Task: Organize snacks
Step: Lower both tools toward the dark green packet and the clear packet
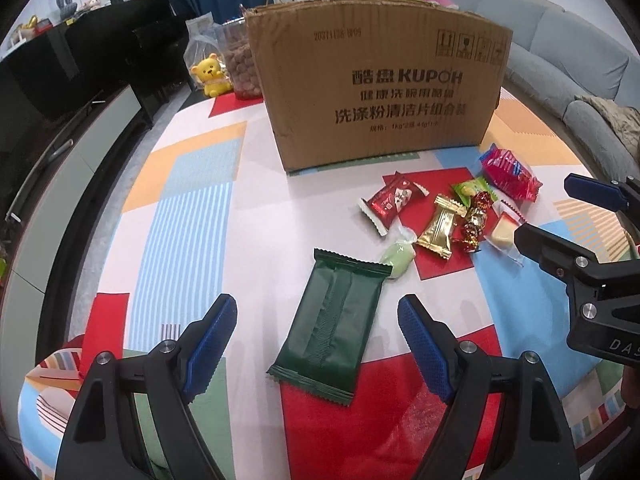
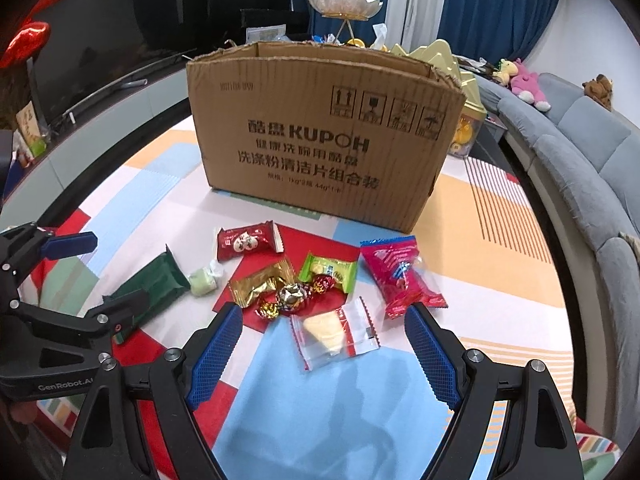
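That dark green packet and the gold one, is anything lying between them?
Yes: a small pale green sweet in clear wrap lies between the dark green packet and the gold packet. Both wrist views show it.

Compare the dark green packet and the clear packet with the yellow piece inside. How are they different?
The dark green packet is opaque and long; the clear packet is see-through, shorter, and shows a pale yellow piece inside. The green one lies in front of the left tool, the clear one in front of the right tool. Both lie flat on the tablecloth, ungrasped, outside the cardboard box.
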### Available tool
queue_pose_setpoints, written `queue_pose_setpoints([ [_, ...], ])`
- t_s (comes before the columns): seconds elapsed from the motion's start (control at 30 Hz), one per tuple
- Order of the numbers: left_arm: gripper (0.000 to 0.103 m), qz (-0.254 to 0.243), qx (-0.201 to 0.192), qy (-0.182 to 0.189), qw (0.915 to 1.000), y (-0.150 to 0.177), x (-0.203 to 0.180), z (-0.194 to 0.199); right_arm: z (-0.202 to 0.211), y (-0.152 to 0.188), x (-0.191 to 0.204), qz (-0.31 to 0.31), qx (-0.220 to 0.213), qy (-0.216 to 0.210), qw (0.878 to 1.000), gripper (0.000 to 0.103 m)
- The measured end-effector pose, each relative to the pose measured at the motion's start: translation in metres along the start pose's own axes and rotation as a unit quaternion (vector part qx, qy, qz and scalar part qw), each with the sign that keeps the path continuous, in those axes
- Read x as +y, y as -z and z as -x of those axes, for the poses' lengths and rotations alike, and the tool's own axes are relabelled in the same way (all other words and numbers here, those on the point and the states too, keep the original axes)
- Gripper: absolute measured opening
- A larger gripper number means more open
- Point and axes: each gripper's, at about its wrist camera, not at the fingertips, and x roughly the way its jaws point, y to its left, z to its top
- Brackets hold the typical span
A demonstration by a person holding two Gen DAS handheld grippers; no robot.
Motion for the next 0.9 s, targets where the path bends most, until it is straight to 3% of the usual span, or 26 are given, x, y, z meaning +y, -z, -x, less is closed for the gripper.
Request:
queue_pose_setpoints([
  [0.77, 0.081, -0.001, 0.030, 0.004, 0.9995, 0.001, 0.000, -0.038, -0.041, 0.014, -0.011, -0.028, 0.043, -0.024, 0.998, 0.084],
  [0.9, 0.072, 0.004, 0.030, 0.015, 0.9994, 0.000, 0.000, -0.039, -0.046, 0.014, -0.015, -0.038, 0.047, -0.034, 0.998, 0.083],
])
